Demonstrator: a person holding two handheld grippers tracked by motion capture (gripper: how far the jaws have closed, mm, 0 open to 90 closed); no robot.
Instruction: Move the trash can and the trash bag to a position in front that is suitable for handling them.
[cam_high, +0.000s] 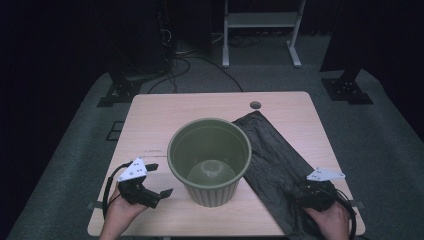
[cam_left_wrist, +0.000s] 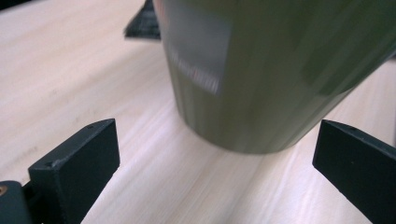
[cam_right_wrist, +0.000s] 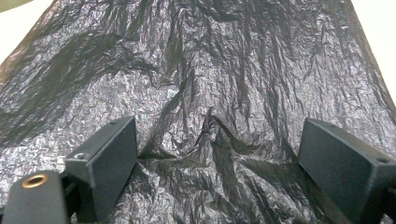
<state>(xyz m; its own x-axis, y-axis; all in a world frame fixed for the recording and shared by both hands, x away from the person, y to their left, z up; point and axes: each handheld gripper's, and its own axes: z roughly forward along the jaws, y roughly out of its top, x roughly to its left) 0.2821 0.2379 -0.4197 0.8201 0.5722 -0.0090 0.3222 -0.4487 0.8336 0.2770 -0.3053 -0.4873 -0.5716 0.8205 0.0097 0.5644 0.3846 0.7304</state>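
1. Setup is a green bin (cam_high: 209, 160) standing upright in the middle of the table (cam_high: 150, 120), with a black trash bag (cam_high: 275, 165) spread flat just to its right. One edge of the bag runs up against or under the bin's side, can't tell which.

2. Right gripper (cam_high: 316, 192) sits low over the near end of the bag with its jaws spread wide, nothing between them yet. In the right gripper view the crinkled plastic puckers into a little ridge right between the jaws, so my guess is it's lined up to pinch that fold and lift the bag.

3. Left gripper (cam_high: 157, 179) is on the other side, near the bin's base, jaws also wide open and empty. The left gripper view looks straight at the bin's lower wall, close but not touching. Looks like it's there to steady the bin.

4. The bin looks empty, just the pale bottom showing inside. No liner in it, so bagging the bin seems to be the job and it's barely started.
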